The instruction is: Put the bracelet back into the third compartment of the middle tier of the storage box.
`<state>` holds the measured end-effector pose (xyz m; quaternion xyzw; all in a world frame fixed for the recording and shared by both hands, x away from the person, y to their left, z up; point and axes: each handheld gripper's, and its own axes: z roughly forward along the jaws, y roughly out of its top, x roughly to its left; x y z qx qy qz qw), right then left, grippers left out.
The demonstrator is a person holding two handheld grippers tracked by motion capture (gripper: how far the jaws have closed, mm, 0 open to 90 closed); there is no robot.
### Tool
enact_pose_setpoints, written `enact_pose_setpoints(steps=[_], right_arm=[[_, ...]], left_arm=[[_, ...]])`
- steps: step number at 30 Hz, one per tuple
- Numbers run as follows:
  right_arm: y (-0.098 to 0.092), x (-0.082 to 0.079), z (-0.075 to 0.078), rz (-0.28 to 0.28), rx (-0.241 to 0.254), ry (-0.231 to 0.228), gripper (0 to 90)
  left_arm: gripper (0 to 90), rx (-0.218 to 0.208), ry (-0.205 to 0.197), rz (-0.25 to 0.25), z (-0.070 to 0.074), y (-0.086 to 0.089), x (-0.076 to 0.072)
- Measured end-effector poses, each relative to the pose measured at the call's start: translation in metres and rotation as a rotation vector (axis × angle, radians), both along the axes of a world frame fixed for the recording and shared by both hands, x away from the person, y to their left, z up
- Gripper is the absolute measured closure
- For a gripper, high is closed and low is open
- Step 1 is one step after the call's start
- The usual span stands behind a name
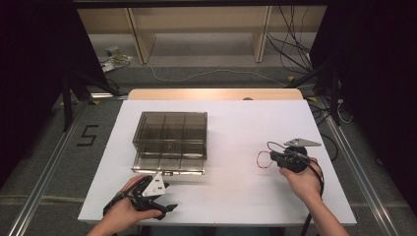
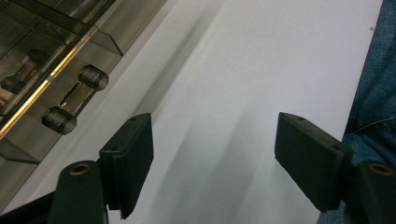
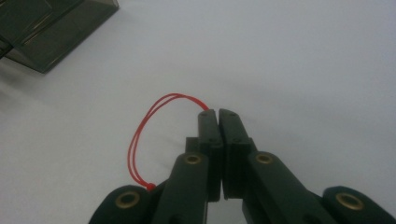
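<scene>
**Red cord loop, held; compartment box, closed**

Item: red cord loop [image 3: 148, 122], thin, doubled, knotted at one end. Judged very light, limp and easily snagged; best pinched on the strand itself, near the knot. Location: toward the right edge of the surface [image 1: 231, 196], pinched in the fully closed right gripper [image 3: 218, 113]. Left gripper [image 2: 212, 156]: jaws wide apart, empty, at the near-left corner. Container: smoky transparent compartment box [image 1: 170, 141], left of centre, lid down; contents cannot be made out.

— What did your white table [image 1: 236, 191] carry?
— You had a smoky, compartmented plastic box [image 1: 169, 142] lying flat left of its middle, well apart from your red loop [image 1: 264, 160] at right.
</scene>
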<state>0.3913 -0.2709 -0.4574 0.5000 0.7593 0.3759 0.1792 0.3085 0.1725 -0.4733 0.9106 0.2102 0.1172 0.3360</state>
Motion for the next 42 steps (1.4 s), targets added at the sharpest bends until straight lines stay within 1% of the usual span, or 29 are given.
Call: enact_pose_setpoints(steps=[12,18,24,26,31,36,37,42], right_arm=[[0.002,-0.001,0.0,0.008,0.005,-0.002,89.0],[0.007,-0.003,0.002,0.04,0.002,-0.003,89.0],[0.015,-0.005,0.002,0.059,-0.005,-0.003,89.0],[0.018,-0.005,0.002,0.058,-0.001,-0.007,89.0],[0.024,-0.007,0.004,0.077,0.003,-0.013,89.0],[0.033,-0.008,0.005,0.117,0.002,-0.007,89.0],[0.035,-0.009,0.005,0.122,0.002,-0.012,89.1],[0.045,-0.008,0.004,0.147,-0.001,-0.01,89.0]], left_arm=[[28.2,-0.002,-0.004,-0.002,0.001,0.001,-0.001],[28.2,0.004,-0.004,-0.006,0.001,0.0,-0.001],[28.2,0.002,-0.006,-0.005,0.001,0.0,-0.002],[28.3,0.003,-0.005,-0.004,0.001,0.0,-0.002],[28.2,0.0,-0.005,-0.002,0.001,0.0,-0.002],[28.2,0.001,-0.003,-0.009,0.001,-0.001,-0.002],[28.2,0.003,-0.003,-0.009,0.001,-0.001,-0.002],[28.3,0.004,-0.003,-0.014,0.0,0.0,-0.001]])
